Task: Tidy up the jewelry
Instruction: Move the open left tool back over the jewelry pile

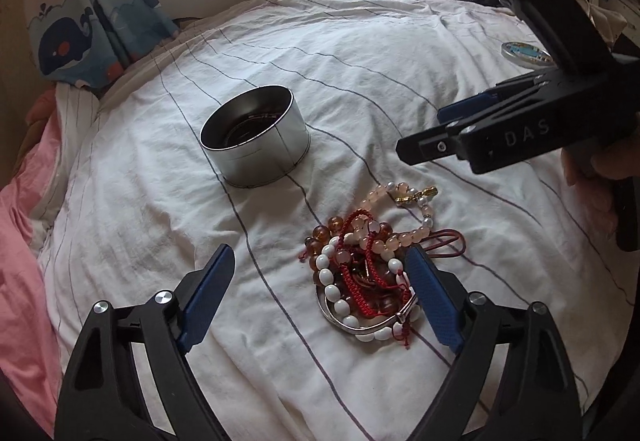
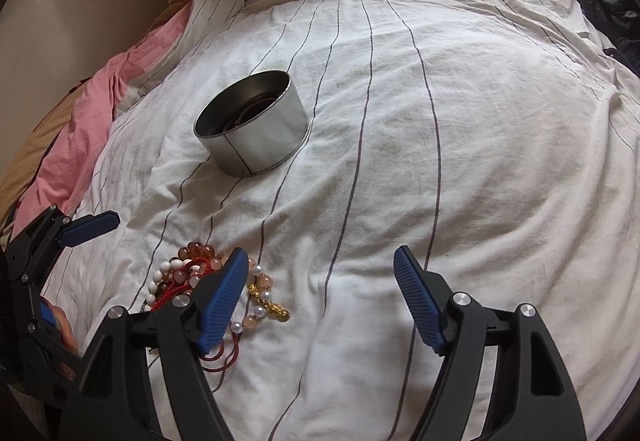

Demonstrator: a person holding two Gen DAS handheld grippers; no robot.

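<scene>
Left gripper (image 1: 320,273): jaws spread wide, nothing gripped; its right pad sits just beside the jewelry pile, touching or nearly so.
Right gripper (image 2: 320,273): jaws apart, bare sheet between them; pile lies at and under its left finger.
Jewelry pile (image 1: 368,265): tangled bead bracelets (white, amber, pink), red cord, silver bangle, gold charm; lying on the sheet.
Tin (image 1: 256,137): round metal, lidless, upright, beyond the pile; dark items inside, unclear.
Bed sheet (image 1: 360,61): white, thin dark stripes, wrinkled.
Whale-print cloth (image 1: 80,37): far left corner.
</scene>
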